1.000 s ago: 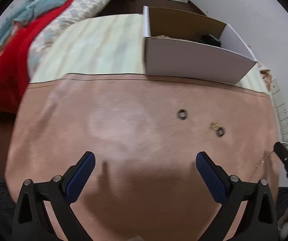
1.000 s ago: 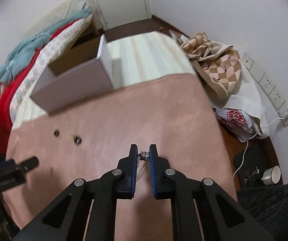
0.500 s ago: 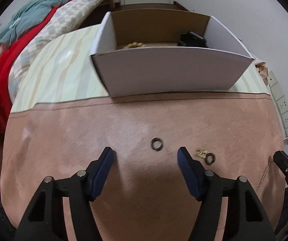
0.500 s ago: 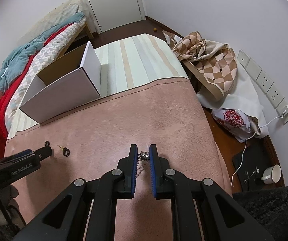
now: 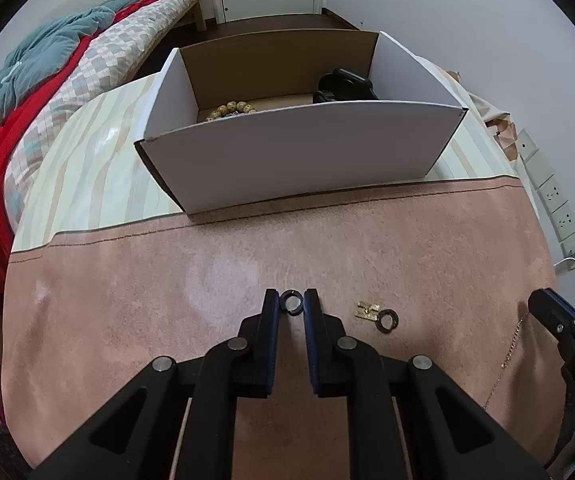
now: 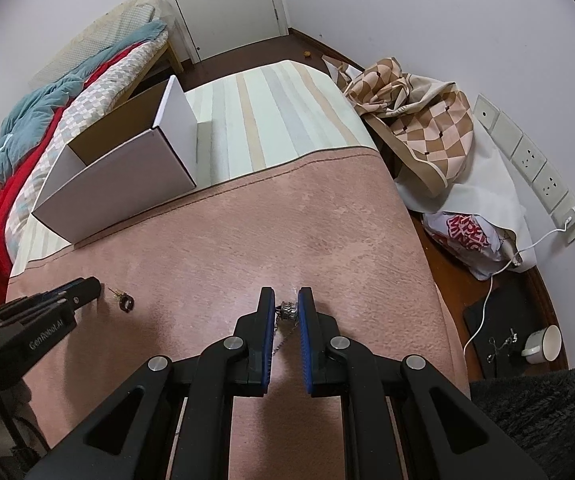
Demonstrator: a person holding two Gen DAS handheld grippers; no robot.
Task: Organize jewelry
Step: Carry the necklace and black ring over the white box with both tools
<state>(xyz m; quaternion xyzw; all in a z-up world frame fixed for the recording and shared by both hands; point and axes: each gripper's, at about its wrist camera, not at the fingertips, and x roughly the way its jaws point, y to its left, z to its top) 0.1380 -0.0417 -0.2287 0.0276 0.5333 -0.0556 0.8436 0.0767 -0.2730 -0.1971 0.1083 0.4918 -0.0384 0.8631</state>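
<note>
My left gripper (image 5: 291, 303) is shut on a small black ring (image 5: 291, 301) on the pink cloth (image 5: 127, 300). A second black ring (image 5: 388, 319) with a gold piece (image 5: 367, 309) lies just to its right; both show in the right wrist view (image 6: 126, 303). My right gripper (image 6: 287, 310) is shut on a silver necklace charm (image 6: 287, 311), its chain hanging below; the chain shows in the left wrist view (image 5: 507, 360). A white cardboard box (image 5: 299, 152) stands beyond, holding a bead bracelet (image 5: 231, 110) and a black item (image 5: 345, 84).
The box sits on a striped sheet (image 6: 279, 120). A bed with red and teal bedding (image 5: 47, 80) is on the left. Checked fabric (image 6: 415, 120), a plastic bag (image 6: 467, 236), wall sockets (image 6: 527, 160) and a cup (image 6: 543, 344) are at the right.
My left gripper moved forward to the black ring and closed on it. My right gripper stayed shut on the necklace and barely moved.
</note>
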